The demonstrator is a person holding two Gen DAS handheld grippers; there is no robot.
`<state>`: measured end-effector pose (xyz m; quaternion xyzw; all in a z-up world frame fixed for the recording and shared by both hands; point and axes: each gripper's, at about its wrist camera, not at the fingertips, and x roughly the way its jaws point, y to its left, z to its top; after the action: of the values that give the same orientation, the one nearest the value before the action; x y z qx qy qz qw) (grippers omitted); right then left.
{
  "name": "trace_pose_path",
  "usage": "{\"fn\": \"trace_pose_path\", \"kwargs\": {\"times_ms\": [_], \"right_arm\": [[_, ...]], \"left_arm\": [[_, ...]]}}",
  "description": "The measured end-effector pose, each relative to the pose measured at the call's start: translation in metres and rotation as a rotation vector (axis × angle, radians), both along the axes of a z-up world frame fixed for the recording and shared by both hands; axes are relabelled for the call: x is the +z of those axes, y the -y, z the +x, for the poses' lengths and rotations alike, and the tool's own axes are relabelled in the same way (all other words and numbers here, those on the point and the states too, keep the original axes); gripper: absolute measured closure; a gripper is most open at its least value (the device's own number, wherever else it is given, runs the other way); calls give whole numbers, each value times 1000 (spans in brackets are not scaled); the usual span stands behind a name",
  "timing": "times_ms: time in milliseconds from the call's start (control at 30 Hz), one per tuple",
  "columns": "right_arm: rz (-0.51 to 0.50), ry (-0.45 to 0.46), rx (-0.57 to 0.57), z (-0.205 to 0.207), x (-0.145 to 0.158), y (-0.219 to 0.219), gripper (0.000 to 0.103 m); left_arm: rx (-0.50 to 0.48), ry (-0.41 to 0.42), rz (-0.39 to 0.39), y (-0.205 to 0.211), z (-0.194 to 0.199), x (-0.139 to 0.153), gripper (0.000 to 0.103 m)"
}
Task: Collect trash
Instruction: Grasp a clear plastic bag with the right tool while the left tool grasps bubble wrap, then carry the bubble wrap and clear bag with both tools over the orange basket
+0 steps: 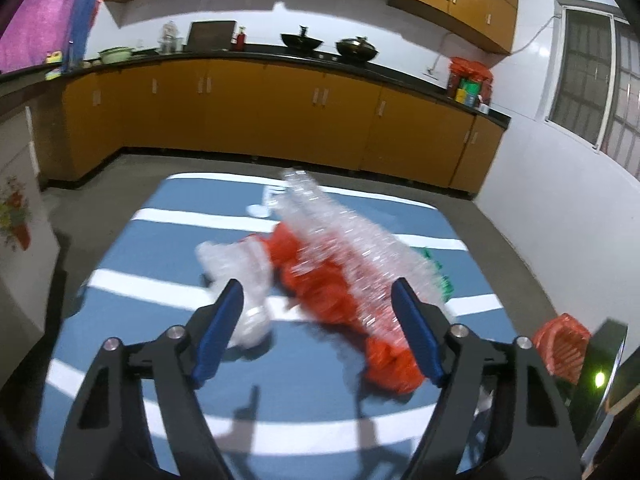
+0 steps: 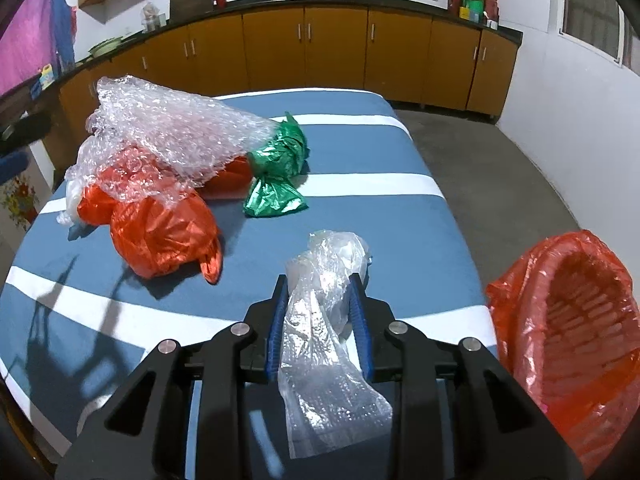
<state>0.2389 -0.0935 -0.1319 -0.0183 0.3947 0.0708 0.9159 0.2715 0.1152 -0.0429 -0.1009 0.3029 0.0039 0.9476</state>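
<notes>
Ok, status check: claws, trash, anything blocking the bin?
Right claw shut on clear plastic bag. Left claw open over bubble wrap and orange bags. Lined bin at table's right edge, path unobstructed.

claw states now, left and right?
Left claw: open, empty, above the trash pile.
Right claw: shut on clear plastic bag.

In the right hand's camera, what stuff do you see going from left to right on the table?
Orange bag → green bag → clear plastic bag, pinched in the right gripper → red basket off the table's edge.
</notes>
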Motion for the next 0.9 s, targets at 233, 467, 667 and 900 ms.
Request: {"fn": "trace_pose_path", "kwargs": {"times_ms": [233, 467, 667, 900], "right_arm": [[-7, 16, 14, -1, -1, 1, 72], [-20, 35, 29, -6, -3, 0, 72], [-25, 43, 32, -8, -4, -1, 72], [-7, 56, 14, -14, 4, 6, 73]], "left_arm": [[-36, -60, -24, 19, 41, -8, 40], [-65, -123, -65, 27, 62, -22, 63], [-87, -104, -56, 33, 62, -24, 92], [-108, -69, -36, 37, 51, -14, 96]]}}
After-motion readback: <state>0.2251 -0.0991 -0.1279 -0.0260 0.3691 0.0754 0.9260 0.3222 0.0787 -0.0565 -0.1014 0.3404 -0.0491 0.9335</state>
